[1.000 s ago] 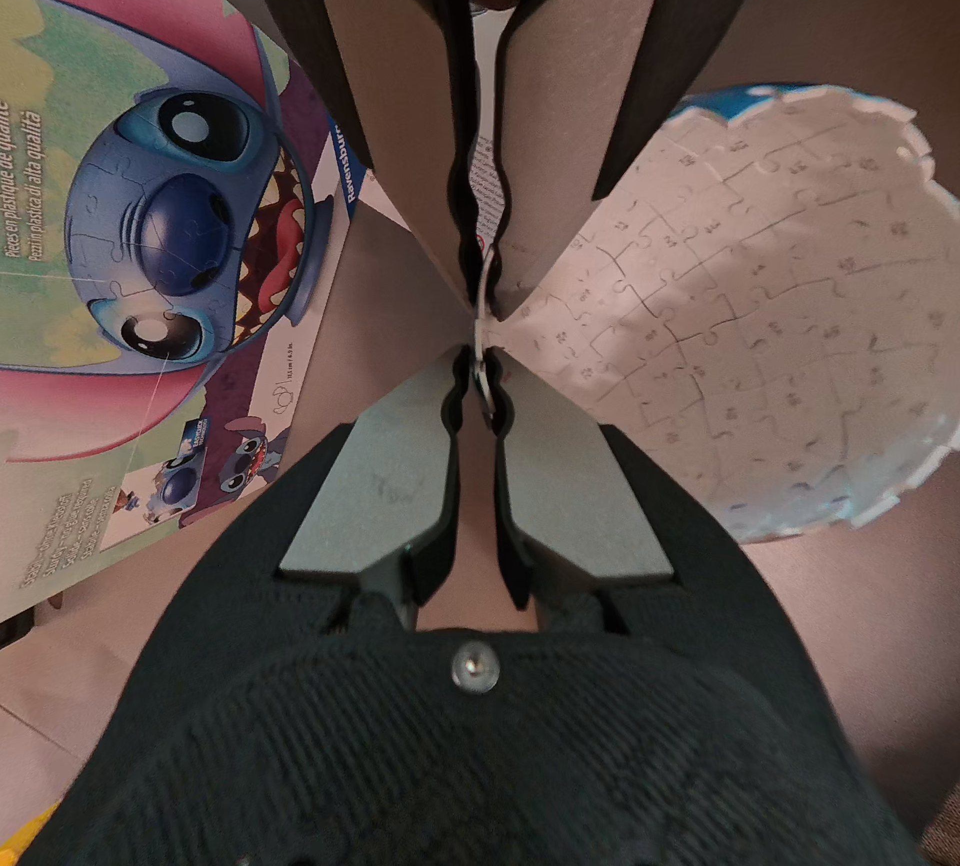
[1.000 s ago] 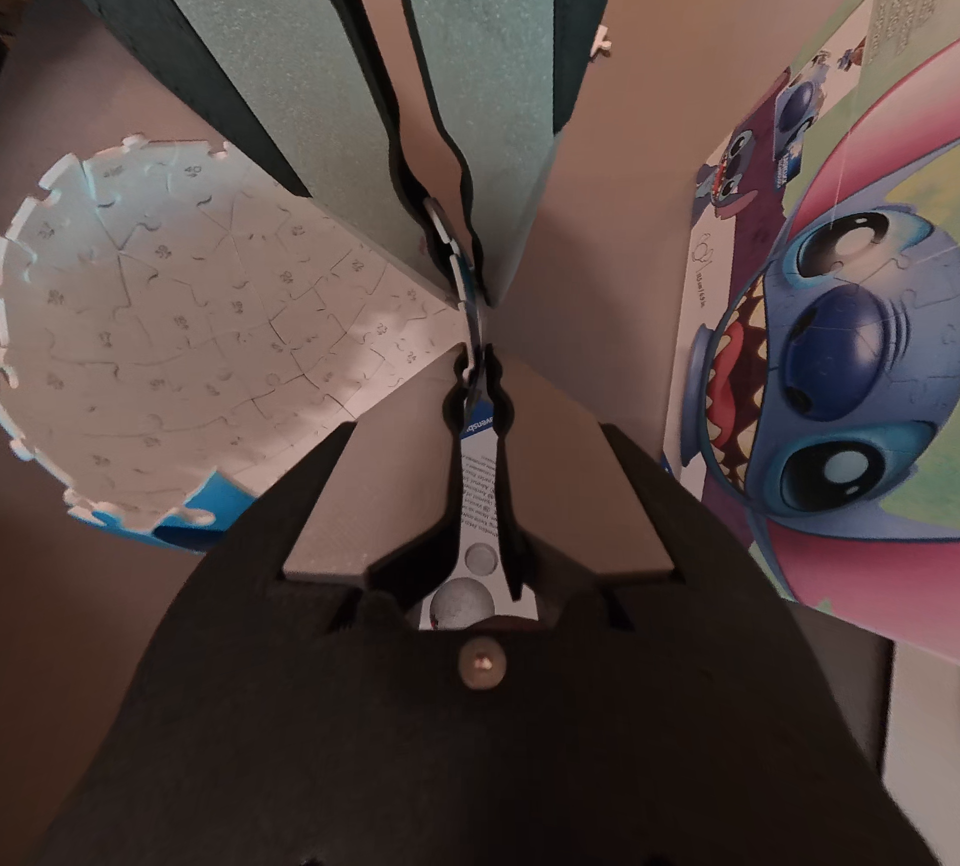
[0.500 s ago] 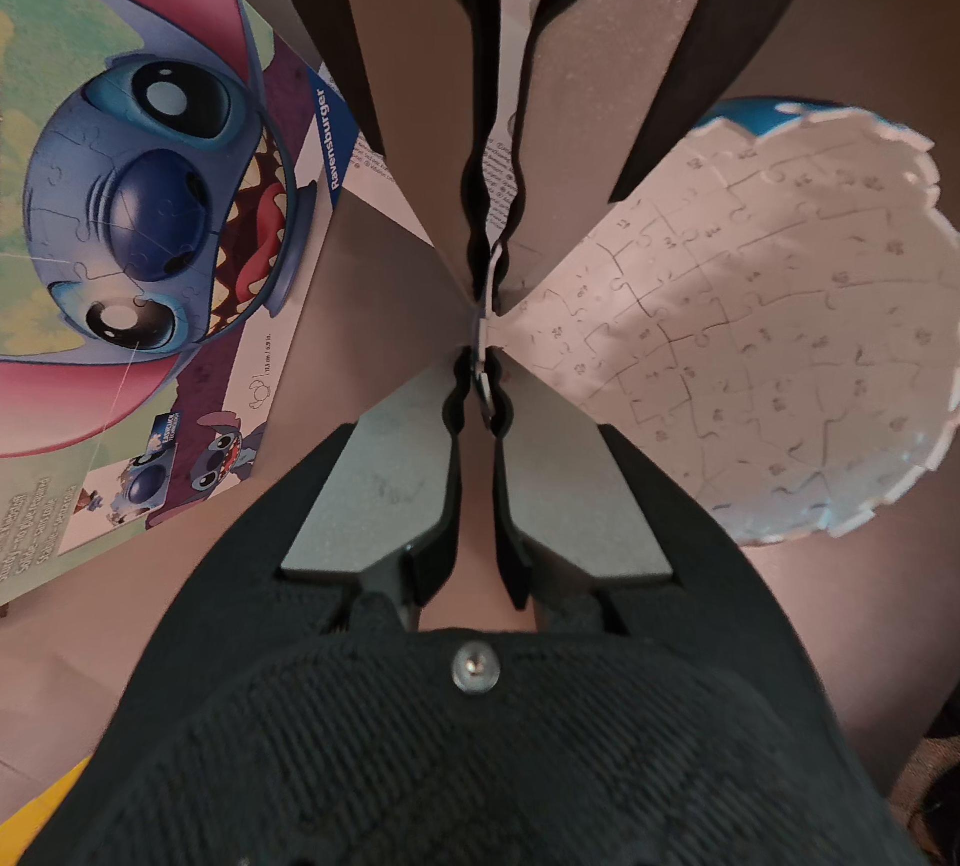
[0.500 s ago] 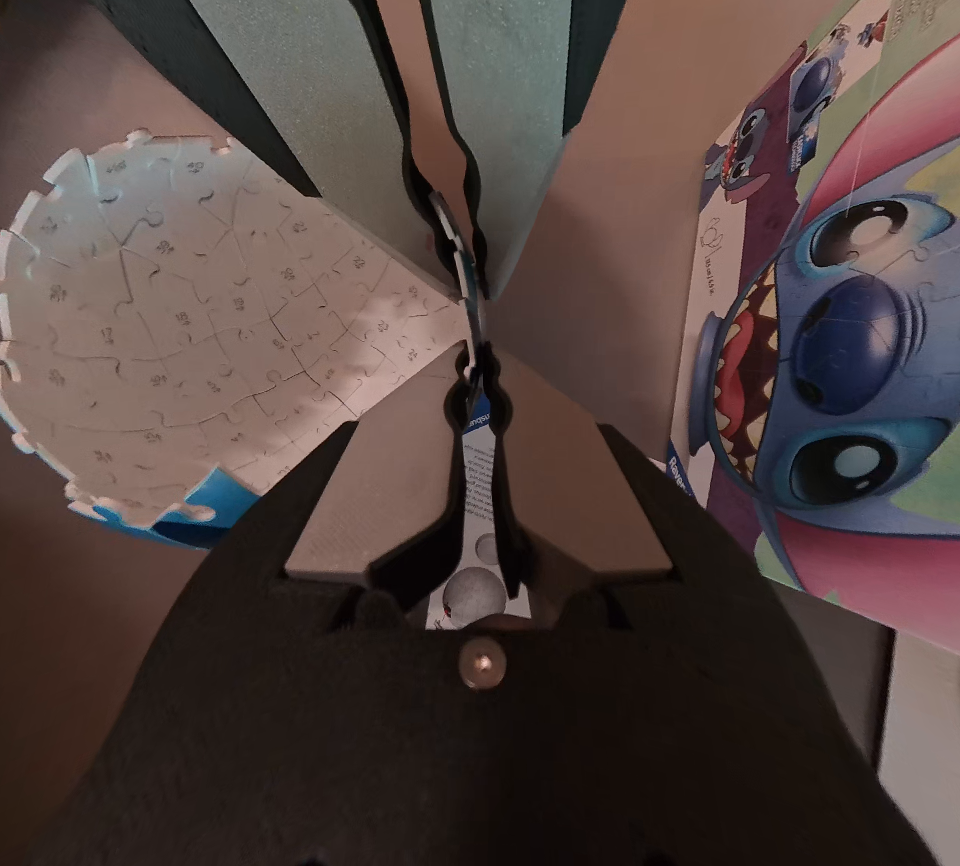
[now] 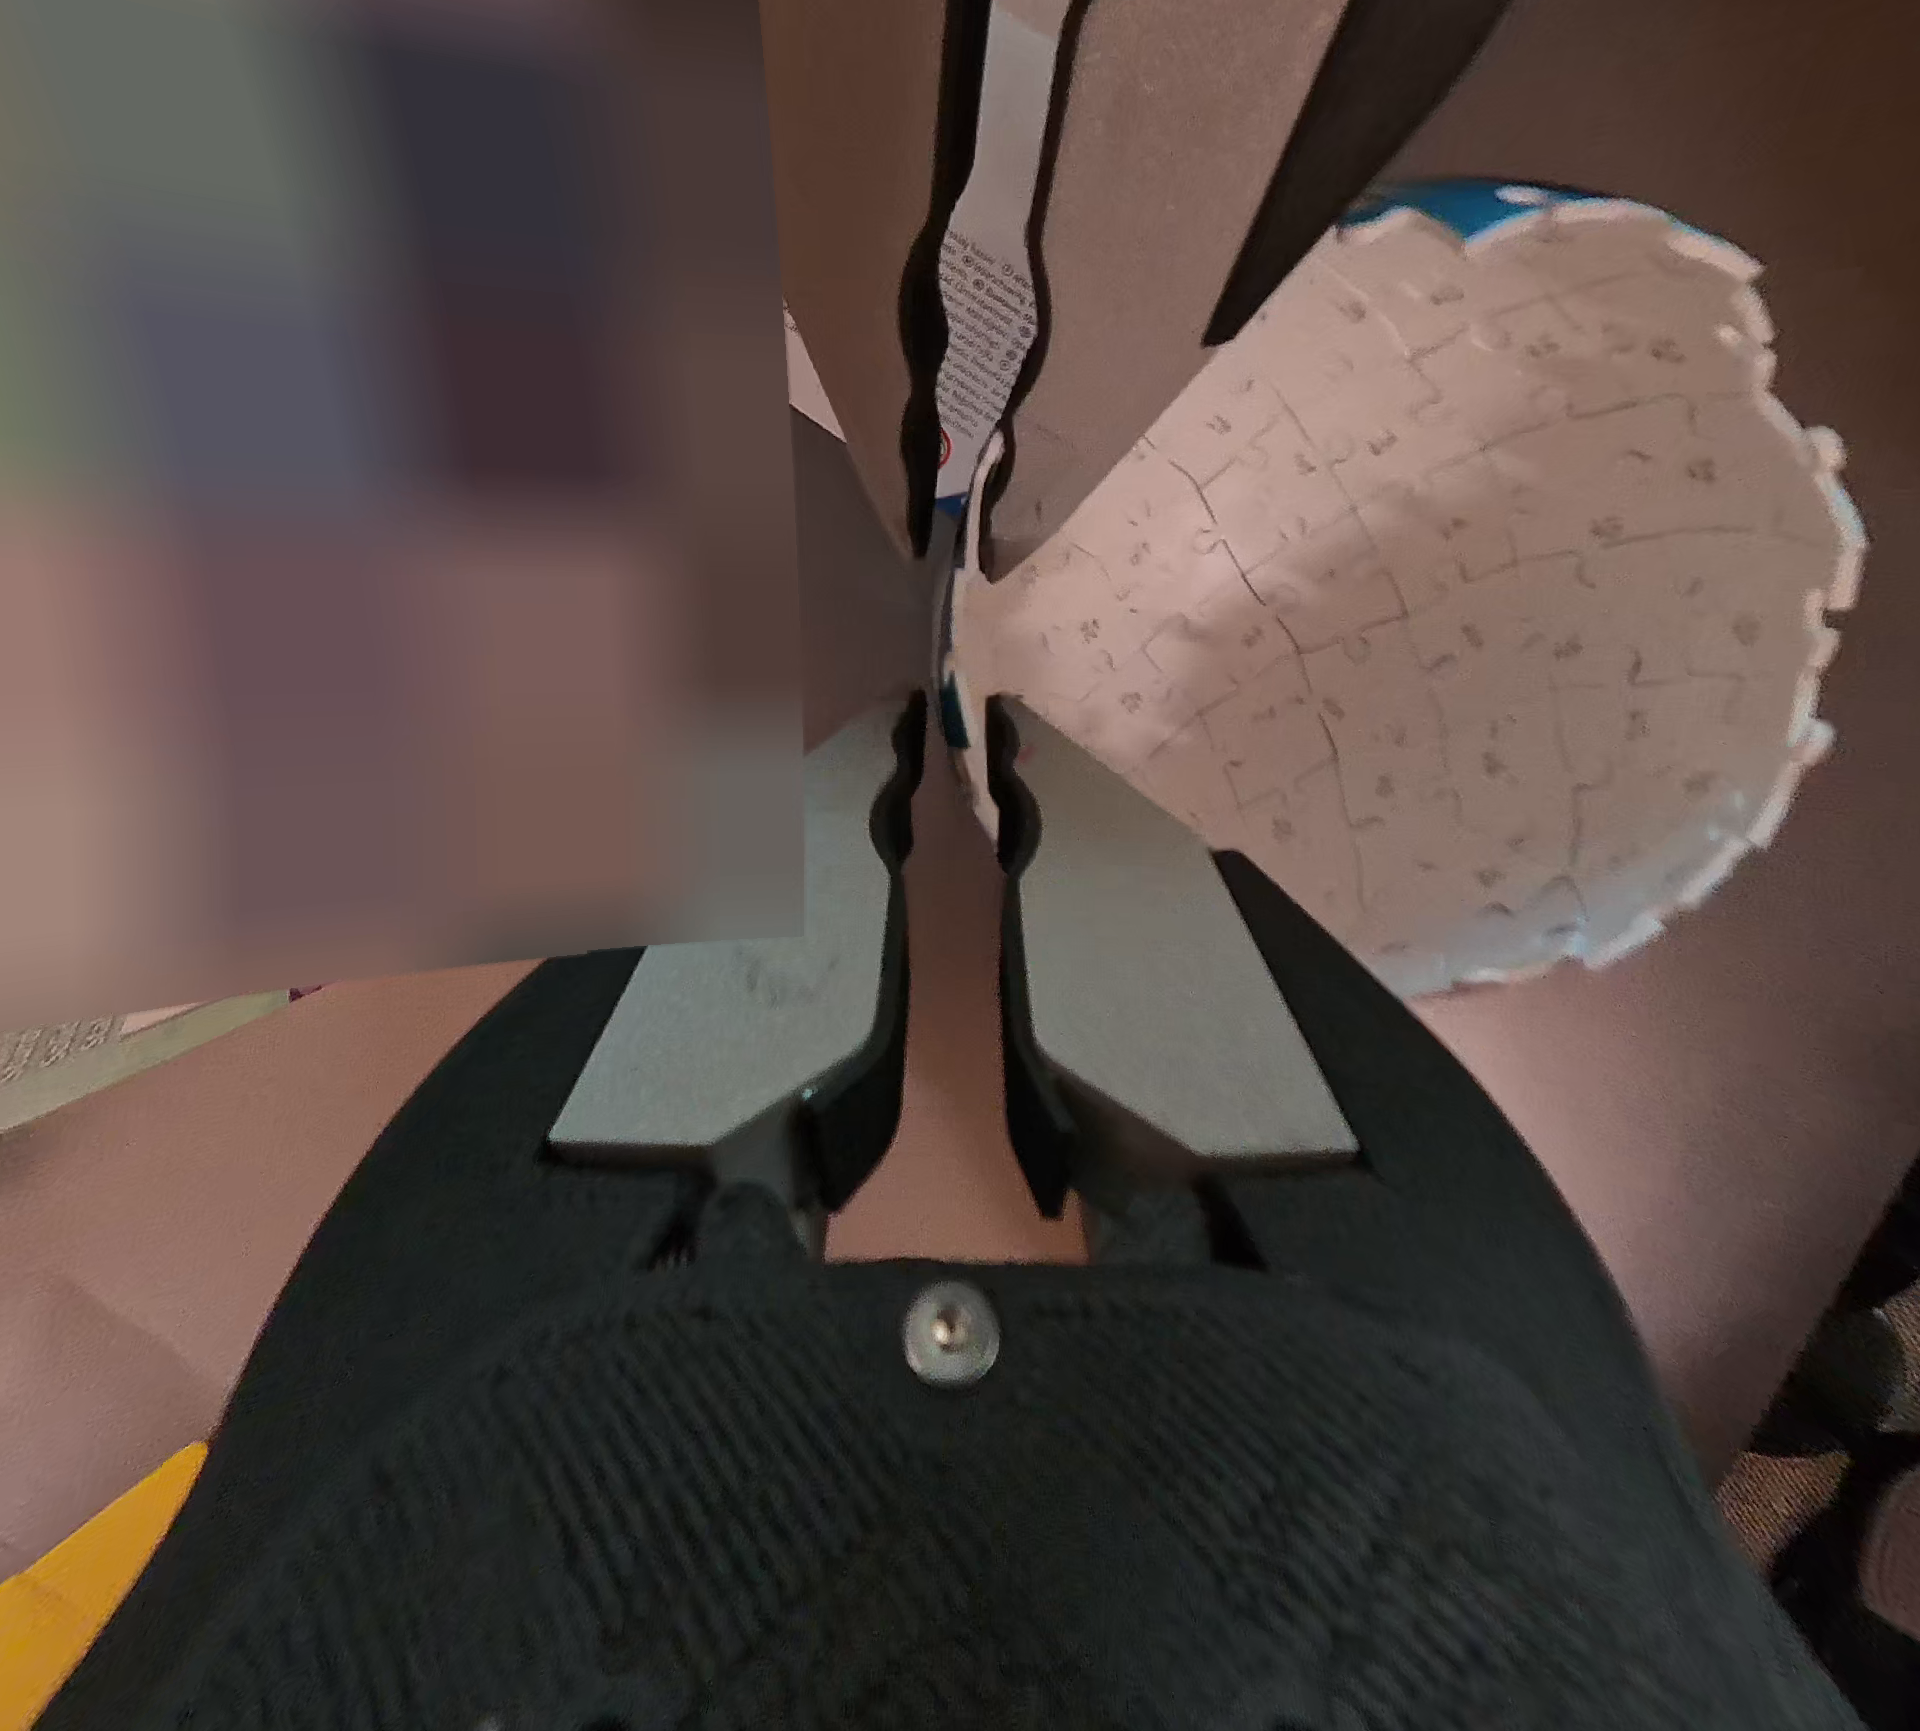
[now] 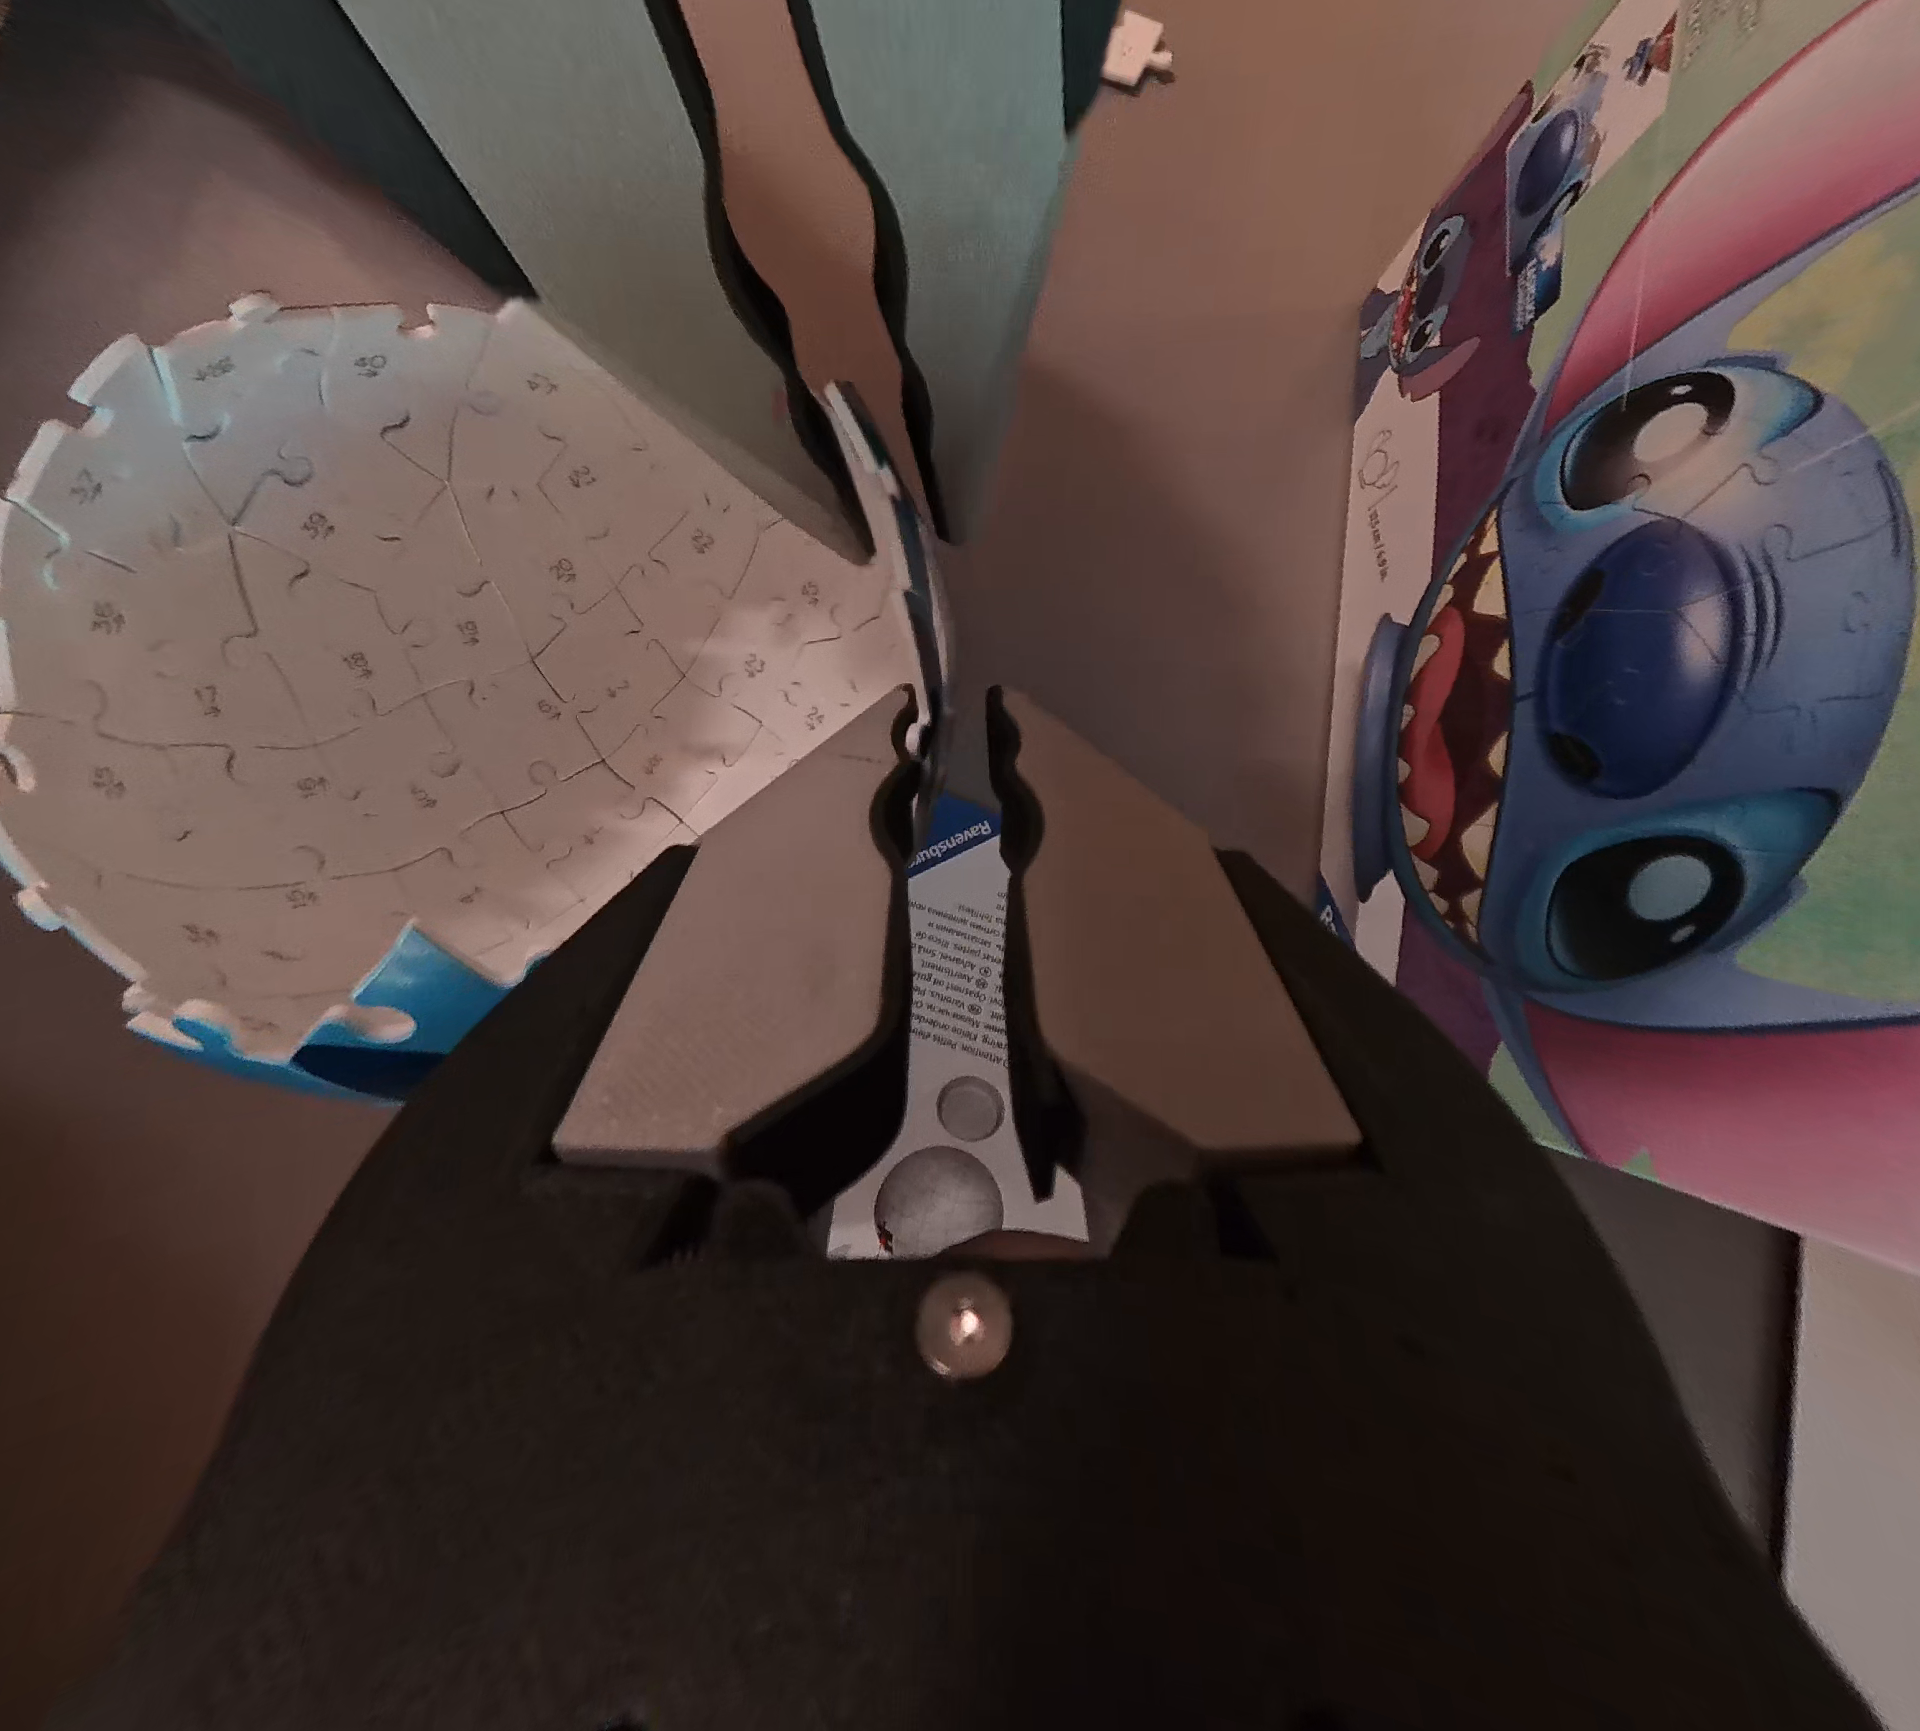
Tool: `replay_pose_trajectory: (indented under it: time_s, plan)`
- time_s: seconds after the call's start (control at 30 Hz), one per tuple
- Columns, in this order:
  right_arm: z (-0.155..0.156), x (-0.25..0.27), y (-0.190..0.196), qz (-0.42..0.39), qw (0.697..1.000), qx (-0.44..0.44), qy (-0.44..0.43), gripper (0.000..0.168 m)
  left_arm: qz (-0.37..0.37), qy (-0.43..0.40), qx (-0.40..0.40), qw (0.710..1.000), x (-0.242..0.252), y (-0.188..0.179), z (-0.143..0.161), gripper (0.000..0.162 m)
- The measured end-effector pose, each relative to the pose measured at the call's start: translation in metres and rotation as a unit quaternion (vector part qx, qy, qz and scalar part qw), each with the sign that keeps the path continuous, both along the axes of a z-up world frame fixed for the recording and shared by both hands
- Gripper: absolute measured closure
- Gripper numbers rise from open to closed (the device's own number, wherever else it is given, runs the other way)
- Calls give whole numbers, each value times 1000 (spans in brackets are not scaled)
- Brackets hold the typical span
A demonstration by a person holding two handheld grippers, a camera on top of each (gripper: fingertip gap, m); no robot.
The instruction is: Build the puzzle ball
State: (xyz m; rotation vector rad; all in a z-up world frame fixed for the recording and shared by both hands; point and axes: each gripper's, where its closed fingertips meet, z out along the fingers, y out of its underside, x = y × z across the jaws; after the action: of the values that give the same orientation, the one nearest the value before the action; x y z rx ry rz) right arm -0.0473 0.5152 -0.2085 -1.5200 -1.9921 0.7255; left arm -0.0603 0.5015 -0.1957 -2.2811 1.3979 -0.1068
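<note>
The half-built puzzle ball (image 5: 1455,601) is a white shell with a blue outside, lying on its side on the table; it also shows in the right wrist view (image 6: 364,642). My two grippers meet tip to tip beside its rim. A short curved strip of joined blue-and-white puzzle pieces (image 6: 914,601) runs edge-on between them. My left gripper (image 5: 956,705) is shut on its end of the strip (image 5: 954,705). My right gripper (image 6: 951,705) stands slightly open: the strip leans on one finger, with a gap to the other.
The puzzle box (image 6: 1662,642) with the blue cartoon character lies flat beside the grippers. A white printed leaflet (image 6: 956,954) lies under them. A loose white piece (image 6: 1138,55) lies farther off on the brown table. A yellow object (image 5: 94,1556) shows at a corner. My left and right fingertips are right by each other.
My right gripper's jaws have eased apart around the strip. Both grippers have shifted a little over the table, so the shell and box have slid in view. The strip stays between the tips.
</note>
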Motion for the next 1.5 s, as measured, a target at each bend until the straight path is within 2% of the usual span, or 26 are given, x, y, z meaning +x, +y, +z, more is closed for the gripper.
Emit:
replay_pose_trajectory:
  time_s: [0.13, 0.23, 0.6, 0.7, 0.77, 0.87, 1.0, 1.1, 1.37, 1.5]
  plan:
    - [1, 0, 0, 1, 1000, 5, 1, 160, 8, -21, 4, 1000, -8, -2, 17, 141]
    - [4, -1, 0, -1, 1000, 7, 7, 158, 18, -45, 5, 999, -8, 0, 24, 142]
    - [16, -9, -1, 5, 999, 6, 54, 154, 10, -22, -2, 1000, 1, 3, 6, 161]
    - [18, -11, -3, 13, 998, 10, 58, 157, 12, -21, 1, 1000, 2, 3, 5, 162]
    - [17, -10, -5, 22, 998, 14, 54, 167, 12, -18, 5, 1000, 2, 4, 5, 162]
    - [17, -9, -5, 27, 998, 38, 50, 167, 10, -10, 9, 1000, 2, 4, 4, 161]
    - [16, -6, -2, 25, 998, 52, 35, 168, 18, 9, 2, 1000, -3, 6, -4, 152]
    - [15, -5, 0, 22, 998, 57, 26, 168, 10, 4, -5, 1000, 0, 5, -7, 160]
    - [15, -3, 1, 16, 998, 61, 17, 168, 4, -3, -1, 1000, 5, 7, -6, 156]
    - [15, -3, 3, 14, 998, 60, 18, 168, 3, -5, 7, 1000, 6, 10, -6, 158]
